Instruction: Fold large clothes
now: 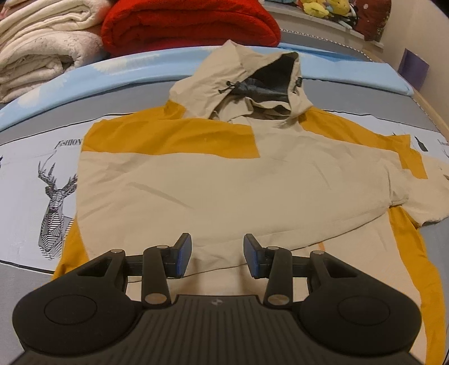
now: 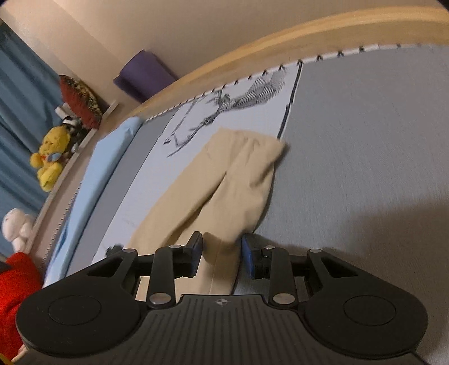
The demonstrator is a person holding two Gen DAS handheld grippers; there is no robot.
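A beige and mustard-yellow hooded jacket [image 1: 224,174] lies flat on the bed, hood toward the far side, its left sleeve folded across the front. My left gripper [image 1: 217,254] is open and empty, just above the jacket's lower part. In the right wrist view the jacket's beige right sleeve [image 2: 224,179] stretches out over the bed. My right gripper [image 2: 221,254] is open with the sleeve fabric lying between its fingers [image 2: 196,252]; the jaws stand well apart and do not pinch it.
The bed [image 1: 25,179] has a grey and white cover with a deer print [image 1: 54,207]. Folded cream blankets [image 1: 36,42] and a red blanket [image 1: 185,25] lie at the head. A wooden bed frame [image 2: 252,53], plush toys [image 2: 50,157] and a purple object [image 2: 143,73] line the far edge.
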